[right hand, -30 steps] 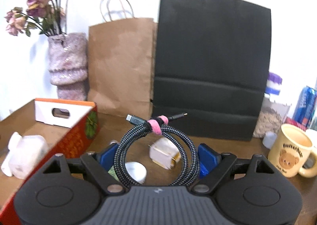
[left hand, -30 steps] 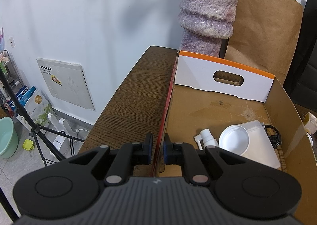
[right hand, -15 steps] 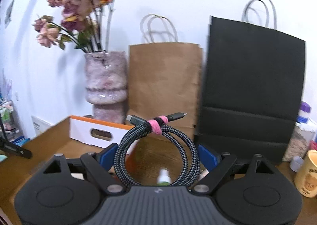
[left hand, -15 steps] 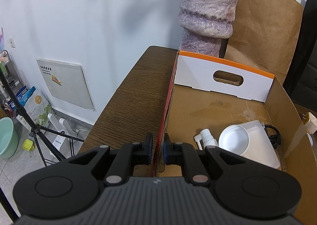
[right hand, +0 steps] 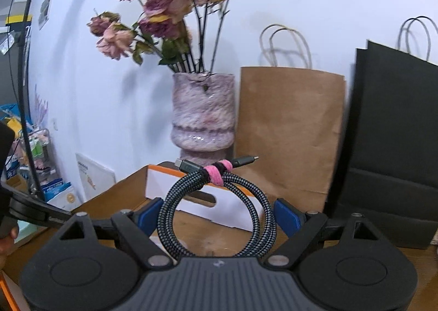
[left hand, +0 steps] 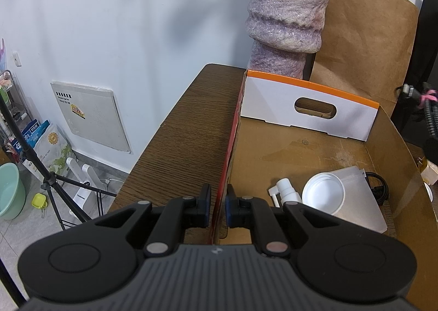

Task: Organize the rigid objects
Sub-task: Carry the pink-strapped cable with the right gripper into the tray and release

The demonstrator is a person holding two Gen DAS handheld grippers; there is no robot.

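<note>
Cardboard box (left hand: 309,152) wall is being pinched by the closed left gripper (left hand: 217,208), steadying it. Coiled cable (right hand: 216,204) is being held between the widely spread pads of the right gripper (right hand: 217,215), the box floor lying just ahead and below. Coil should be lowered past the wall before release, into bare floor beyond the white container (left hand: 324,196).

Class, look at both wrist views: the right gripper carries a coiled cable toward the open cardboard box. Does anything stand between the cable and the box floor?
Nothing visible does. The coiled cable hangs above the cardboard box, whose top is open; the spray bottle and white lid occupy only its near corner.
</note>
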